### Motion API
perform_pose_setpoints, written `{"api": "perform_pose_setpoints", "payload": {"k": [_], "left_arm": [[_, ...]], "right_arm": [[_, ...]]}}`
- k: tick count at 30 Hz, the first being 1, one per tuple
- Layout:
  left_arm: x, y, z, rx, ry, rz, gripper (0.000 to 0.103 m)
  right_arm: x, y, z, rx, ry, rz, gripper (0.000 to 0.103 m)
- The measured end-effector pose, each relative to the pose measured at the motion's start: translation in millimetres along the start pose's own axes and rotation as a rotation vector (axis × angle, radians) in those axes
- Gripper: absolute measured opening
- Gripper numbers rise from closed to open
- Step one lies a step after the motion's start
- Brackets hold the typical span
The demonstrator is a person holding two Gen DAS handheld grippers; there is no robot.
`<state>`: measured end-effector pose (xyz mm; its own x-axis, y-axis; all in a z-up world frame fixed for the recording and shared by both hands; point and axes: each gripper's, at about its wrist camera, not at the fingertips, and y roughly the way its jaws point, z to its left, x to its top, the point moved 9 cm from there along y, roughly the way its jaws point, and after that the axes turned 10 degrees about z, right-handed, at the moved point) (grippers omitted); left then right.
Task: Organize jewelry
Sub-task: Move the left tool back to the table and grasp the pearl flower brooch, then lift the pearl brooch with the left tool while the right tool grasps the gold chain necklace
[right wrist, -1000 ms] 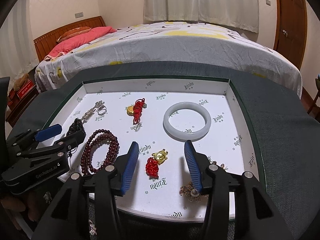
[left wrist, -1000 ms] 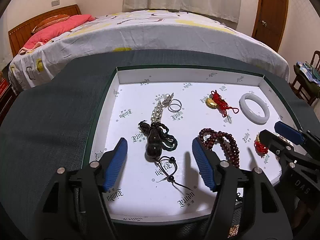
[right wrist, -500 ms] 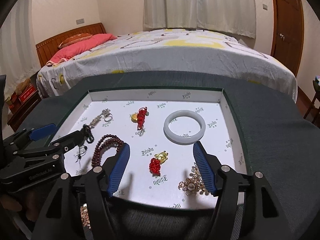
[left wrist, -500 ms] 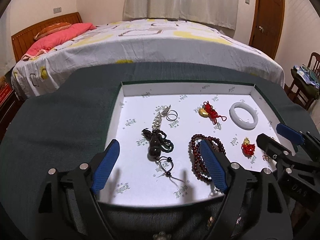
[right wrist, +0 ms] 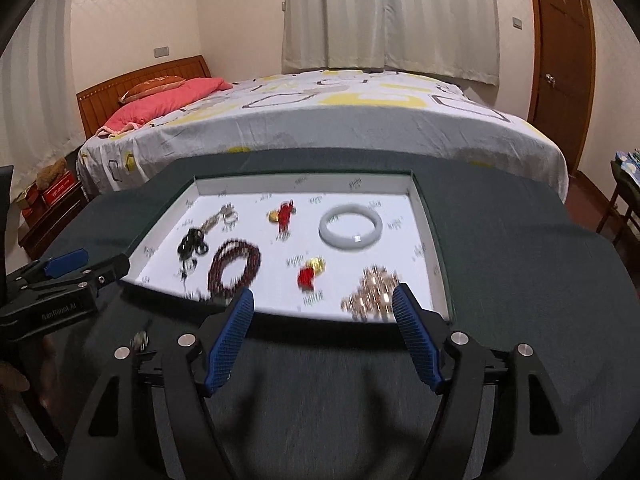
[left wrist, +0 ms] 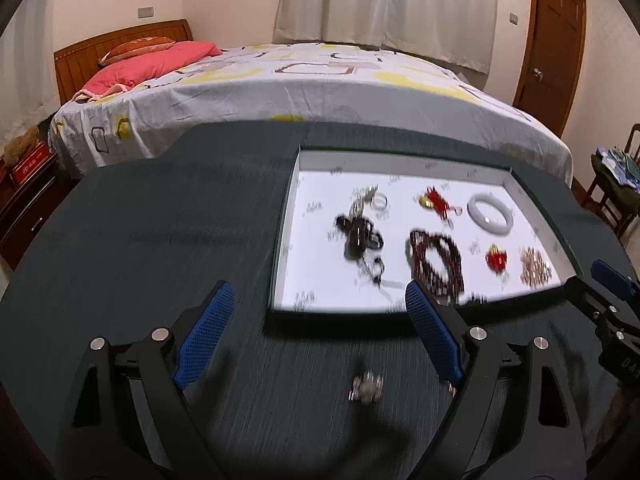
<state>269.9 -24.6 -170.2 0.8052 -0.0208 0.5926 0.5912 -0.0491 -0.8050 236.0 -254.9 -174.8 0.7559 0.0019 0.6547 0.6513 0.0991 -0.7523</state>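
A white tray (left wrist: 288, 240) on the dark cloth holds a black gourd pendant (left wrist: 356, 236), a dark red bead bracelet (left wrist: 436, 260), a white bangle (right wrist: 351, 229), two red-and-gold charms (right wrist: 309, 274) and a gold chain piece (right wrist: 372, 292). A small silvery piece (left wrist: 366, 388) lies on the cloth in front of the tray. My left gripper (left wrist: 316, 292) hangs back over the cloth at the tray's near edge. Its jaws are opening with nothing between them. My right gripper (right wrist: 323, 292) hovers at the near edge too, jaws opening and empty.
The round table's dark cloth (right wrist: 520, 280) stretches wide on both sides of the tray. Behind it stands a bed (right wrist: 340, 120) with a pink pillow. A wooden door (right wrist: 560, 60) and a chair (left wrist: 616, 184) are at the right, a low cabinet (left wrist: 24, 200) at the left.
Both grippers drew back from inside the tray to its near edge and rose a little, jaws widening. The pendant and red charm stayed in the tray. The silvery piece came into view.
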Motion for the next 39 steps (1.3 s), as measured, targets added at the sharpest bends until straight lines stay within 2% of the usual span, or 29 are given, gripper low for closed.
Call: {"api": "perform_pose_setpoints", "payload": {"k": [10, 14, 16, 23, 28, 30, 32, 39], "left_arm": [[-45.1, 4.7, -13.7, -0.014, 0.023, 0.056, 0.085], [-51.8, 13.8, -19.5, -0.014, 0.038, 0.082, 0.076], [-53.7, 16.4, -22.6, -0.011, 0.045, 0.088, 0.075], [-59.1, 29.8, -25.0, -0.014, 0.055, 0.136, 0.050], [-58.5, 30.8, -24.7, -0.022, 0.072, 0.130, 0.042], [-58.5, 30.3, -26.0, -0.030, 0.078, 0.128, 0.029], [-58.2, 29.8, -28.6, -0.039, 0.093, 0.125, 0.020], [-59.1, 26.8, -25.3, -0.032, 0.100, 0.117, 0.020]], "right_arm": [[-52.3, -5.8, -16.6, -0.011, 0.041, 0.057, 0.070], [-62.2, -5.5, -23.0, -0.014, 0.057, 0.066, 0.070], [-63.6, -5.6, -24.2, -0.013, 0.062, 0.065, 0.070], [-64.6, -4.4, -23.4, -0.007, 0.061, 0.064, 0.070], [-64.4, -3.9, -24.4, -0.004, 0.066, 0.066, 0.070], [-64.5, -3.7, -24.0, -0.005, 0.065, 0.066, 0.070], [-64.5, -3.7, -23.9, -0.005, 0.065, 0.066, 0.070], [-64.4, -3.4, -21.4, 0.002, 0.061, 0.067, 0.070]]}}
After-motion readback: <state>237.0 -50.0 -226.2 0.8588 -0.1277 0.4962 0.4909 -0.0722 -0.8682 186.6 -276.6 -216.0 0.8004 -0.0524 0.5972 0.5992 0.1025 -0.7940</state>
